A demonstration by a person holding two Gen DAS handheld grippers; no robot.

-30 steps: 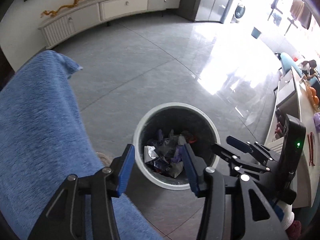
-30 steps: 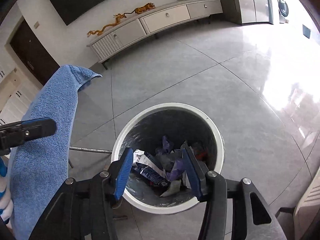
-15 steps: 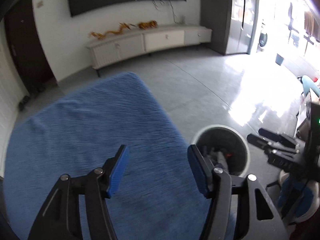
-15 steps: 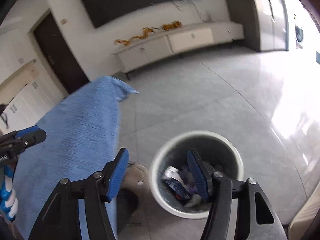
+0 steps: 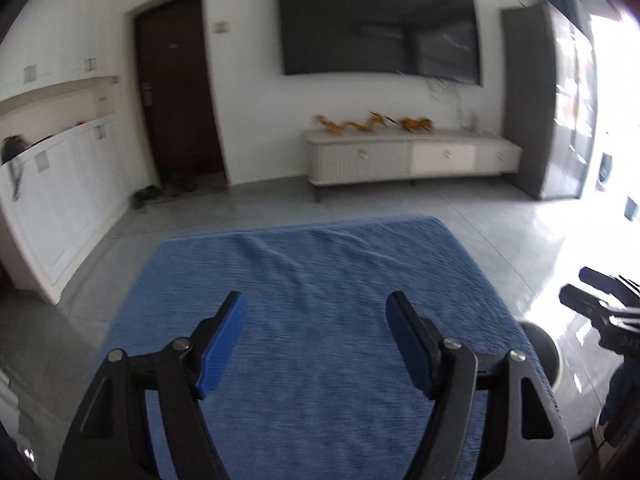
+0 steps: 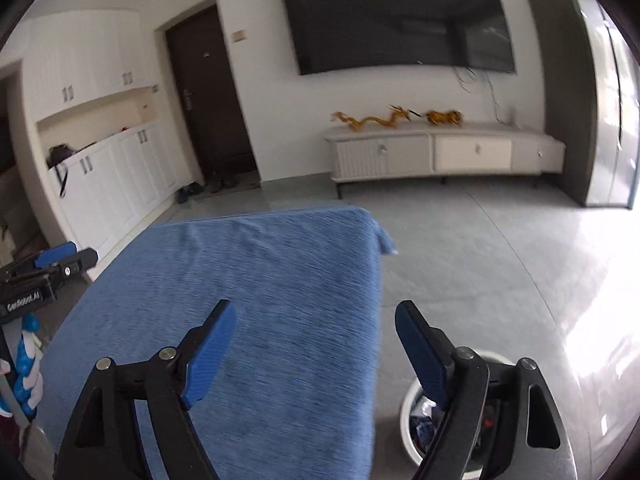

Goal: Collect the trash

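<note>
White round bin (image 6: 412, 408) on grey floor, beside blue-covered table; wrappers (image 6: 422, 426) inside.

A home living room, large wall-mounted television (image 6: 400, 16) top centre, low white media cabinet (image 6: 440, 152) beneath it, dark entrance door (image 6: 208, 96) at left with shoes (image 6: 208, 188) below, white built-in cupboards (image 6: 104, 176) far left

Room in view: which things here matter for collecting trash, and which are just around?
For the job:
white trash bin, wrappers inside
left tool, open
right tool, open

Just around:
blue cloth
television
low cabinet
</note>
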